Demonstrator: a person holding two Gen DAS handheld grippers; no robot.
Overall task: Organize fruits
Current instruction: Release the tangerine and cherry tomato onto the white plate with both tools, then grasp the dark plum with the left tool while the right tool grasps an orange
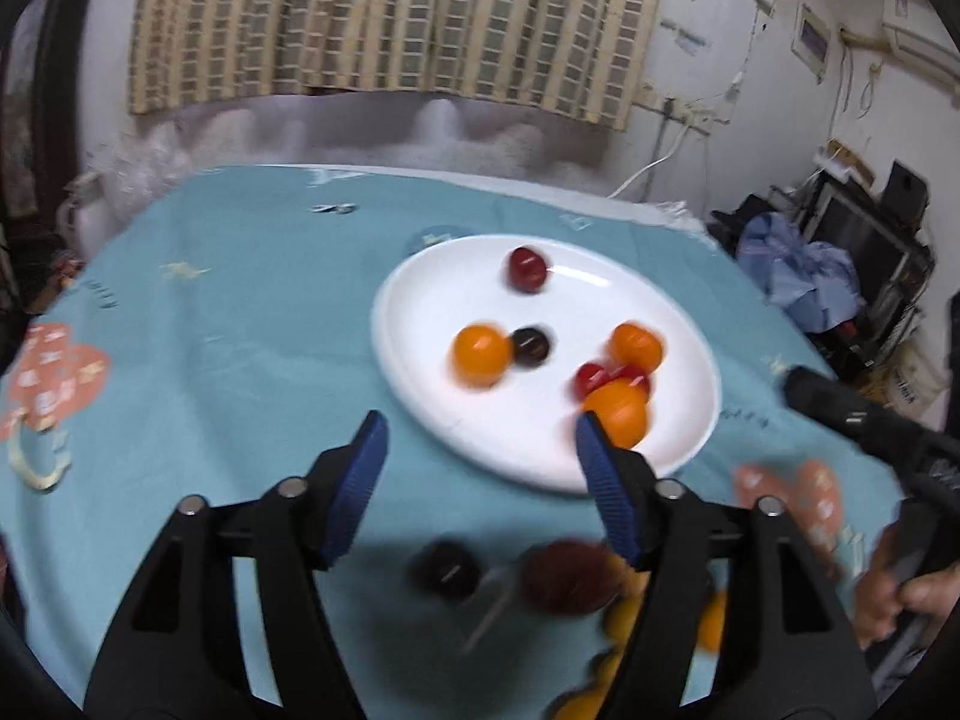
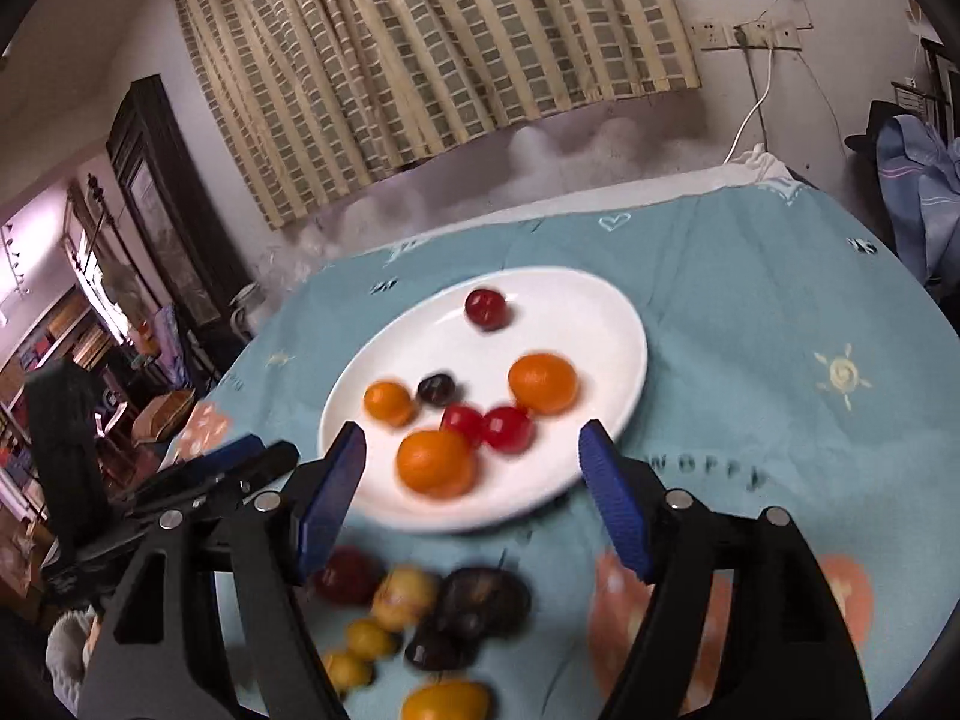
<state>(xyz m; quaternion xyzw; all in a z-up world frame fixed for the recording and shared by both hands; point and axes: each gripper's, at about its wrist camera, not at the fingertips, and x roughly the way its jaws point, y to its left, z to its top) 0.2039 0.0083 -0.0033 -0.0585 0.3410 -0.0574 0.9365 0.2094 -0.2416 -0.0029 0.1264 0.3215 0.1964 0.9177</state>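
Fruit is split: some sits on the round white plate (image 2: 618,324), a loose pile (image 2: 420,612) waits on the teal-clothed worktop (image 2: 780,300). Left claw (image 1: 477,438) and right claw (image 2: 471,450) hang spread, empty, likely ready to pick.

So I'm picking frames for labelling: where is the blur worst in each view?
Left wrist view: the loose fruit between the open left gripper fingers is smeared; fruit on the white plate is softer-edged. Right wrist view: the near fruit pile below the open right gripper blurs; straight edges bow.
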